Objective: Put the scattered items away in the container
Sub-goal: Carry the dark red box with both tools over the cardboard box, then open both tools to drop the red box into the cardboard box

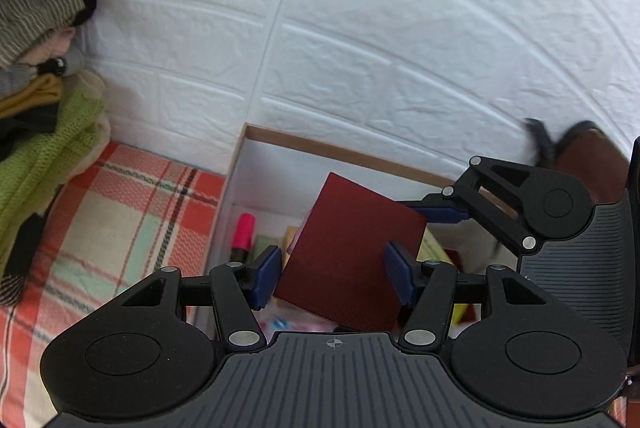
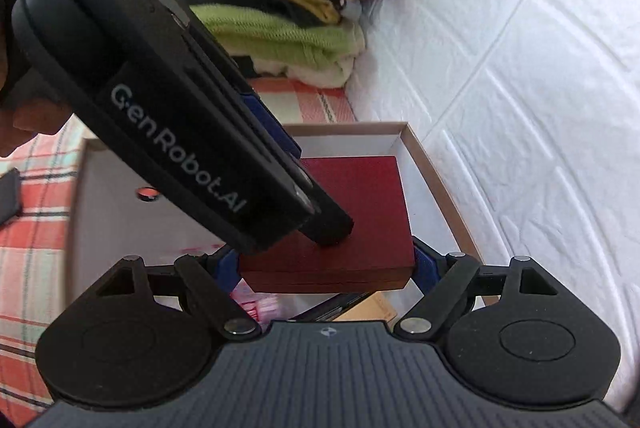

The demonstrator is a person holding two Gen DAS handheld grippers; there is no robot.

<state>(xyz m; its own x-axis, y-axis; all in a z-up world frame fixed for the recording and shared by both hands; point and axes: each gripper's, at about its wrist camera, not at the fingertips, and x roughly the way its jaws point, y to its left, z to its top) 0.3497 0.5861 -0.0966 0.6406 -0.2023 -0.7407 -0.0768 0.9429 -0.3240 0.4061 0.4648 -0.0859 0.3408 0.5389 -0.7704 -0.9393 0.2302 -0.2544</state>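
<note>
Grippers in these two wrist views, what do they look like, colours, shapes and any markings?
Both are matte black plastic. The left gripper has a ribbed grey-black body, round teardrop housings, silver pivot pins, a small crosshair mark and blue pads. The right gripper is built the same. Seen from the right wrist view, the left gripper's side carries pale "GenRobot.AI" lettering. No cables or sleeves are visible.

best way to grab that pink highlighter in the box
Grip the pink highlighter across its barrel, coming straight down from above. It lies flat in the box close along the left wall, so the jaws should straddle its narrow width, one going into the tight gap by that wall.
</note>
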